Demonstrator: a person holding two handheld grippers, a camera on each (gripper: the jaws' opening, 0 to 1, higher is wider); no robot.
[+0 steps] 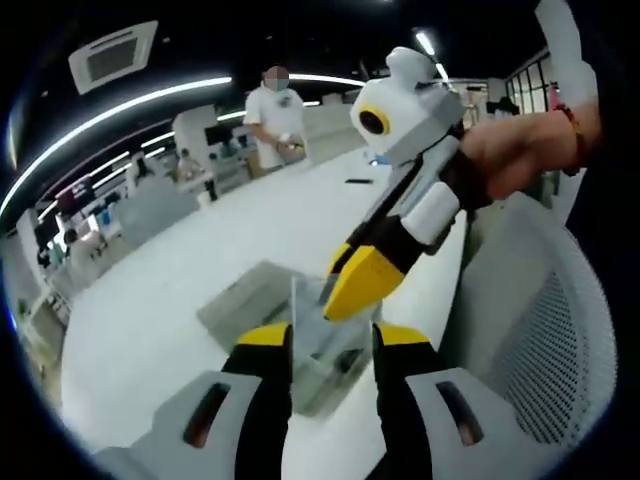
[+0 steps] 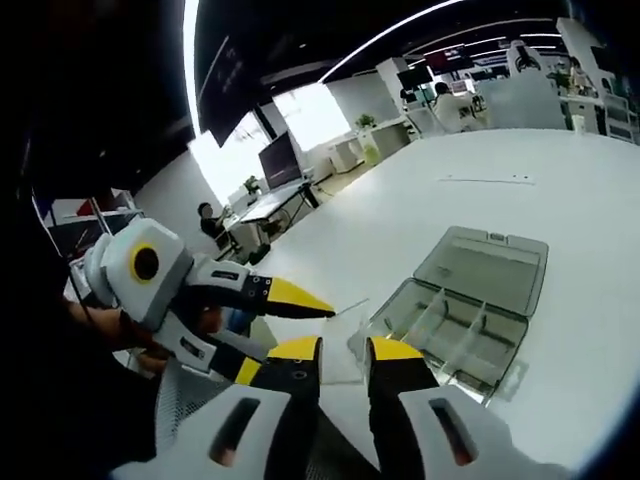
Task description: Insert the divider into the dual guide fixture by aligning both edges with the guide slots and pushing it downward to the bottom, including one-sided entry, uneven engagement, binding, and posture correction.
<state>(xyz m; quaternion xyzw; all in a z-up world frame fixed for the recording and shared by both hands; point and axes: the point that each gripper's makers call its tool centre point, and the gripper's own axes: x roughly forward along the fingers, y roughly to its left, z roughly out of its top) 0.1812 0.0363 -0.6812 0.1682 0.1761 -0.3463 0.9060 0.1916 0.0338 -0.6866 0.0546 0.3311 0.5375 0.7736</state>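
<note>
A thin clear divider [image 1: 305, 312] stands upright between my left gripper's [image 1: 332, 336] yellow-tipped jaws, which are spread apart and open. My right gripper [image 1: 333, 300] comes in from the upper right and is shut on the divider's top edge. In the right gripper view the divider [image 2: 350, 325] sits in the narrow gap of my right gripper [image 2: 345, 350], held above the table. My left gripper's upper finger [image 2: 295, 298] reaches its left corner. The clear fixture box [image 2: 455, 325], with ribbed inner slots and an open lid [image 2: 490, 262], lies to the right. That same box [image 1: 245, 305] lies below the divider.
A long white table [image 1: 180, 290] carries the box. A white mesh chair [image 1: 560, 330] stands close at the table's edge. A hand [image 1: 510, 145] holds the right gripper. A person [image 1: 275, 115] stands at the table's far end. Desks and monitors [image 2: 280, 160] line the background.
</note>
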